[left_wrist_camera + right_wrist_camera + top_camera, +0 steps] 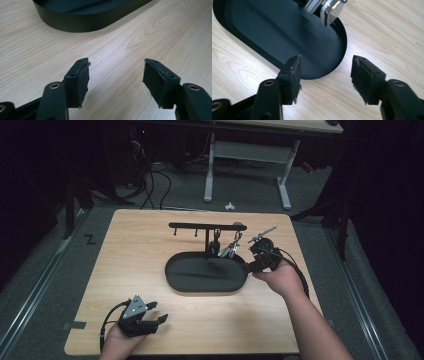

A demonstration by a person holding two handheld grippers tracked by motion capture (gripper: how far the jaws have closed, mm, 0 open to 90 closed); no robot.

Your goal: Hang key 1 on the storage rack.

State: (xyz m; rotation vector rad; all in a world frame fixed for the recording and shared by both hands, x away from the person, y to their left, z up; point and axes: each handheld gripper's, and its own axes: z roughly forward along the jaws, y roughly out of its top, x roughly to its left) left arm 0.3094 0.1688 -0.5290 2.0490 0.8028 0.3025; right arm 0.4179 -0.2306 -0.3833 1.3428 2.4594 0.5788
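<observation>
A person works two hand-held grippers at a light wooden table (pixel 150 250); the right gripper (pixel 252 265) hovers at the right end of a black oval tray (pixel 200 280), its jaws spread with nothing between them, the tray's rim just beyond the pads in the right gripper view; a bunch of silvery keys (pixel 231 250) hangs from a black hook rack (pixel 200 226) standing at the tray's far edge, the keys dangling above the tray's right end; the left gripper (pixel 155 317) rests near the table's front left corner, well apart from the tray, jaws likewise spread over bare wood.
</observation>
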